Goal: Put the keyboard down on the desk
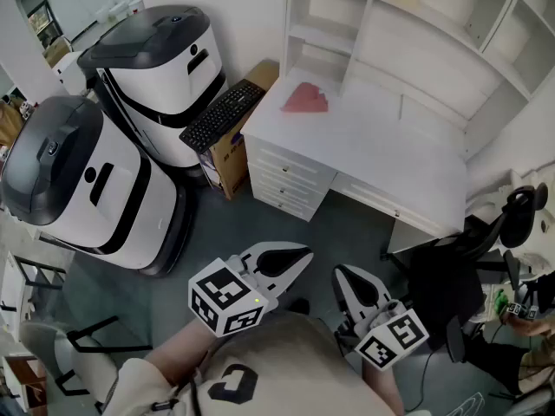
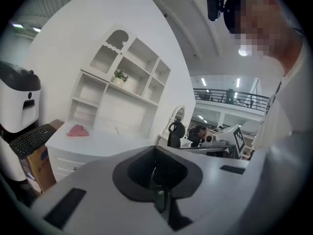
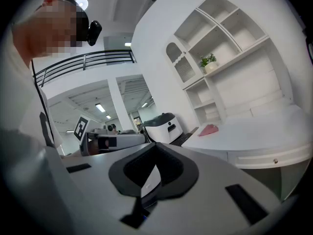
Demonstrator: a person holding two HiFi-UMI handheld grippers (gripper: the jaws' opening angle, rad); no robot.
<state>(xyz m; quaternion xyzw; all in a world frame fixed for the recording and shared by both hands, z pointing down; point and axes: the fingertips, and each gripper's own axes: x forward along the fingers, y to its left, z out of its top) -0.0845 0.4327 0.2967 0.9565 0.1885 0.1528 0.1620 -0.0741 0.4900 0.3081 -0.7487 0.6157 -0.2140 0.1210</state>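
Note:
The black keyboard (image 1: 224, 115) lies tilted on top of a cardboard box (image 1: 236, 150) against the left end of the white desk (image 1: 390, 150). In the left gripper view the keyboard (image 2: 32, 139) is at the far left; in the right gripper view the keyboard (image 3: 183, 137) is a thin dark strip. My left gripper (image 1: 295, 260) and right gripper (image 1: 344, 277) hang close to my body over the grey floor, well short of the desk. Both are shut with nothing between their jaws, as their own views show for the left gripper (image 2: 159, 182) and the right gripper (image 3: 146, 180).
A pink cloth (image 1: 305, 100) lies on the desk near its left end. Two large white and black machines (image 1: 82, 180) stand left of the box. White shelves (image 1: 408, 24) rise behind the desk. A black office chair (image 1: 516, 219) and a seated person (image 1: 529, 319) are at the right.

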